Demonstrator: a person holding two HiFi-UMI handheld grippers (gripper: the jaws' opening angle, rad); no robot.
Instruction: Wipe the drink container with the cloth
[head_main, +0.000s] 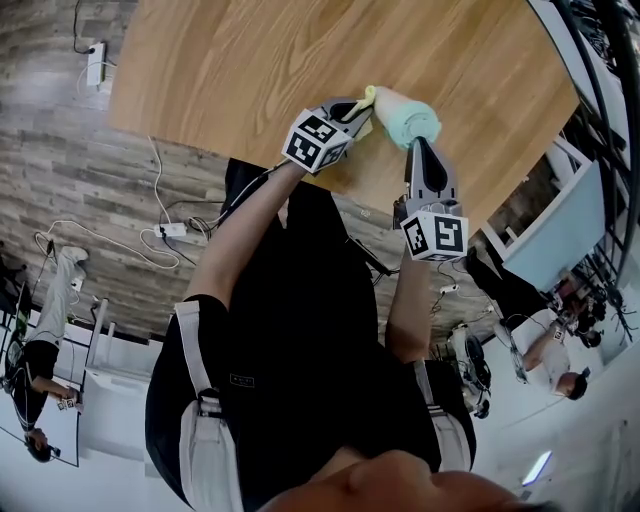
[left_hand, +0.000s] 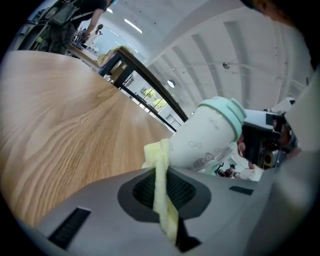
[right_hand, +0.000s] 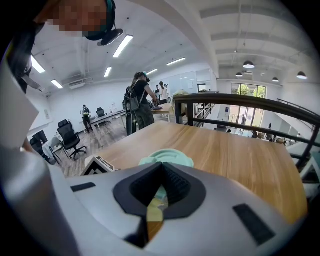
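The drink container (head_main: 407, 119), white with a mint-green lid, hangs tilted over the wooden table's (head_main: 300, 60) near edge. My right gripper (head_main: 418, 147) is shut on its lid end; in the right gripper view the mint lid (right_hand: 166, 157) shows just past the closed jaws. My left gripper (head_main: 360, 108) is shut on a yellow cloth (head_main: 368, 99). In the left gripper view the cloth (left_hand: 161, 185) runs up between the jaws and touches the container's white side (left_hand: 207, 135). The container's base is hidden behind the cloth in the head view.
The table (left_hand: 60, 125) stretches away beyond both grippers. A dark railing (right_hand: 250, 102) borders its far side. On the floor lie a power strip (head_main: 95, 62) and cables (head_main: 160, 232). People stand at desks in the distance (right_hand: 140, 102).
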